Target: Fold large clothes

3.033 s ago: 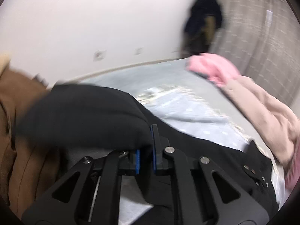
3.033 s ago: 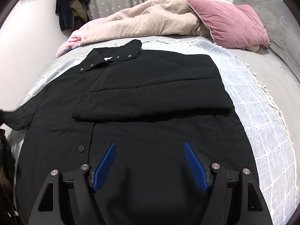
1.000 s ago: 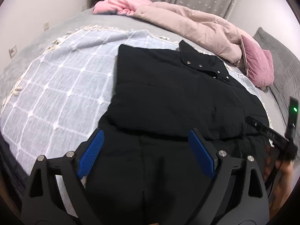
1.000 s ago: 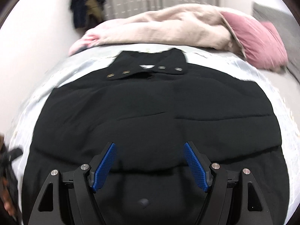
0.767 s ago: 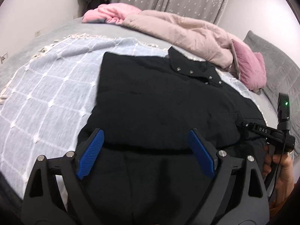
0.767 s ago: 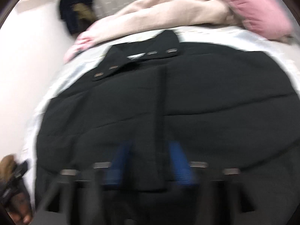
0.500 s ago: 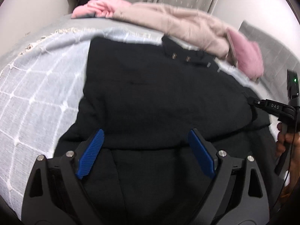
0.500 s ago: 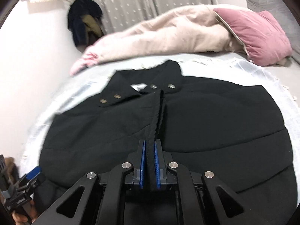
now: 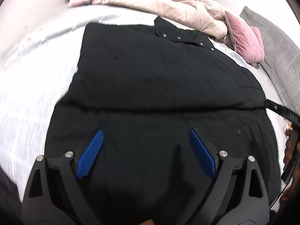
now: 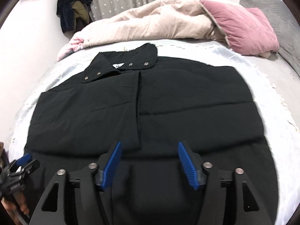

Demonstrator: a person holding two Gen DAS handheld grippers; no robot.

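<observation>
A large black padded jacket (image 9: 159,86) lies flat on the bed, collar with snap buttons at the far end, both sleeves folded across the chest. In the right wrist view the jacket (image 10: 187,103) shows the two sleeve ends meeting at a centre seam. My left gripper (image 9: 147,136) is open and empty, low over the jacket's lower part. My right gripper (image 10: 149,150) is open and empty, just below the folded sleeves' lower edge. The left gripper also shows in the right wrist view (image 10: 20,163) at the jacket's left edge.
A light grey checked blanket (image 9: 33,78) covers the bed under the jacket. A beige-pink duvet (image 10: 150,22) and a pink pillow (image 10: 243,28) lie at the bed's head. Dark clothes (image 10: 75,7) hang by the curtain. A white wall runs along the left.
My right gripper, shut on the sleeve end half a second ago, has opened and let it go on the chest. My left gripper stayed open and moved lower over the jacket.
</observation>
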